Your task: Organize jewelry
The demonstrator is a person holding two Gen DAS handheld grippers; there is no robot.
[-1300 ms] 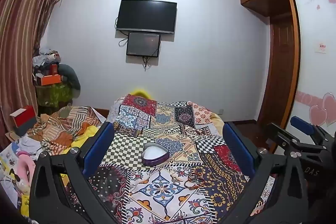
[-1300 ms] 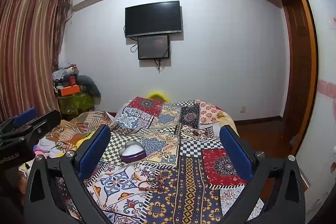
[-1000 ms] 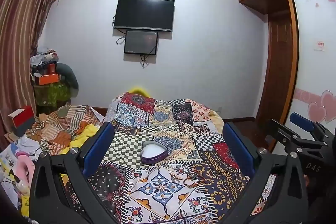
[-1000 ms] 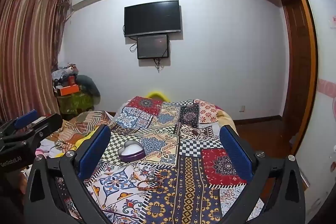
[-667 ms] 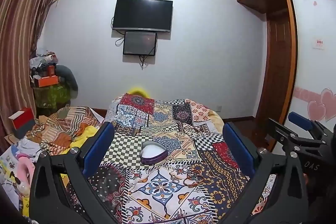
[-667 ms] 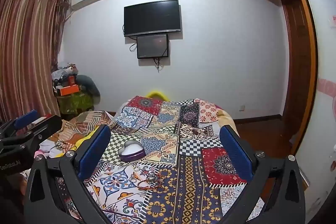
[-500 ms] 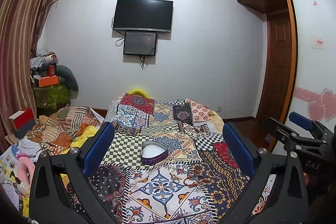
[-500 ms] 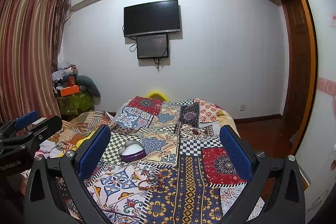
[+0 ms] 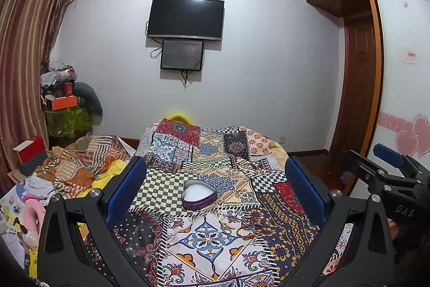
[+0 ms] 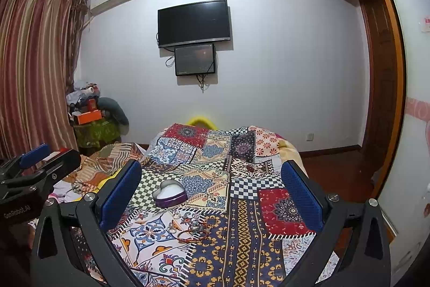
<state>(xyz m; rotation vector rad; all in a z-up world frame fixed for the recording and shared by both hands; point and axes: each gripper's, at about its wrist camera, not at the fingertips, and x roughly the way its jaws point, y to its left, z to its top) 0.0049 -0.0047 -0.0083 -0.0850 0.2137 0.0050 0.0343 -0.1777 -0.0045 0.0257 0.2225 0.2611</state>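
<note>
An open heart-shaped purple jewelry box [image 9: 199,195] with a white lining sits on the patchwork bedspread [image 9: 172,241]; it also shows in the right wrist view [image 10: 169,193]. Several bracelets and rings [image 9: 243,225] lie loose on the spread just in front of the box, also in the right wrist view [image 10: 192,230]. My left gripper [image 9: 215,190] is open and empty, held above the bed short of the box. My right gripper [image 10: 211,188] is open and empty, level with it to the right. Each gripper shows at the edge of the other's view.
A pile of striped and yellow bedding [image 9: 83,166] lies left of the bed. A cluttered stand [image 9: 67,109] stands in the far left corner by the curtain. A television [image 9: 185,18] hangs on the far wall. A wooden wardrobe and door [image 9: 357,88] are on the right.
Both grippers have stayed almost still, with only a slight drift of the views. The box and jewelry have not moved.
</note>
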